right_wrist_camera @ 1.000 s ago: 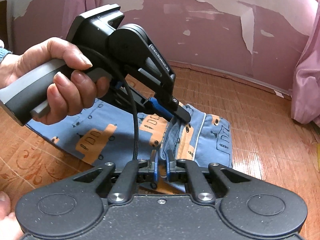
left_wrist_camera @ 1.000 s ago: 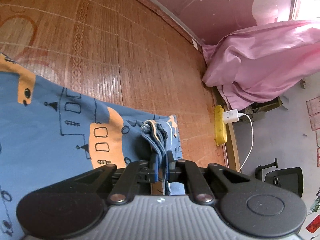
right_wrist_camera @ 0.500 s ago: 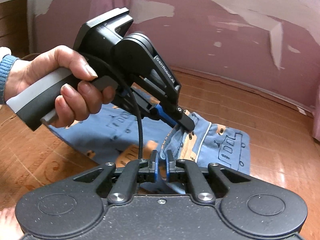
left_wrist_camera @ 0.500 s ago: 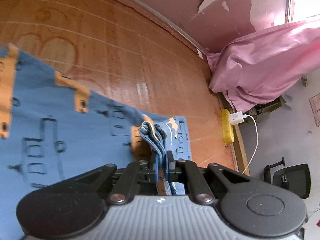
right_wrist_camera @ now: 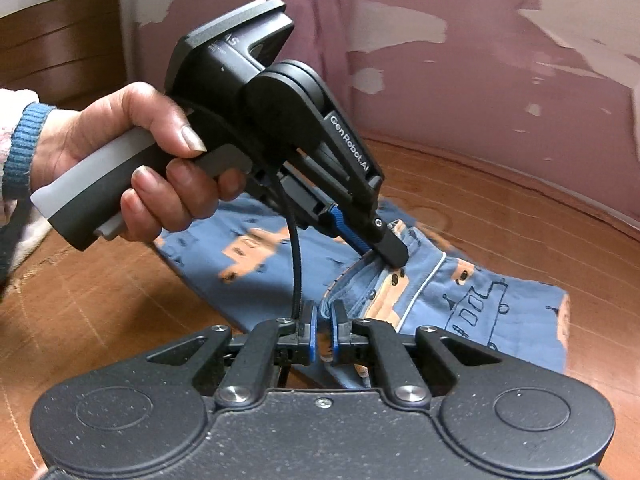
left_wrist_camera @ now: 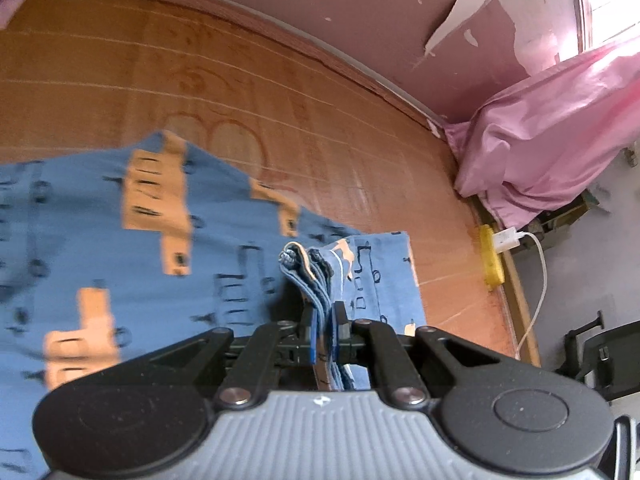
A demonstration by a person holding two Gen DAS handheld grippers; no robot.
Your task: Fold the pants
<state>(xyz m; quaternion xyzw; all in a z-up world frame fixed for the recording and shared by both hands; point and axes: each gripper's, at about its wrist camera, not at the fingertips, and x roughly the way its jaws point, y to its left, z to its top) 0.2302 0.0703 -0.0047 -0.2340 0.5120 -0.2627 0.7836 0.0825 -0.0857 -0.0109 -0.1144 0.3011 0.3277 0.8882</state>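
Both grippers are clamped on one bunched edge of the blue printed pants (right_wrist_camera: 472, 304): left gripper (left_wrist_camera: 324, 316) and right gripper (right_wrist_camera: 324, 314) pinch side by side, probably to carry that edge over for a fold. Rest of the pants lie on the bamboo-mat floor (left_wrist_camera: 200, 92). Pink curtain (left_wrist_camera: 540, 152) and yellow power strip (left_wrist_camera: 491, 258) sit well clear.

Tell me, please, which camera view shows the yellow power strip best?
The left wrist view. There the yellow power strip lies along the wooden floor edge, with a white charger plugged into it, below the pink curtain. The right wrist view does not show it at all.
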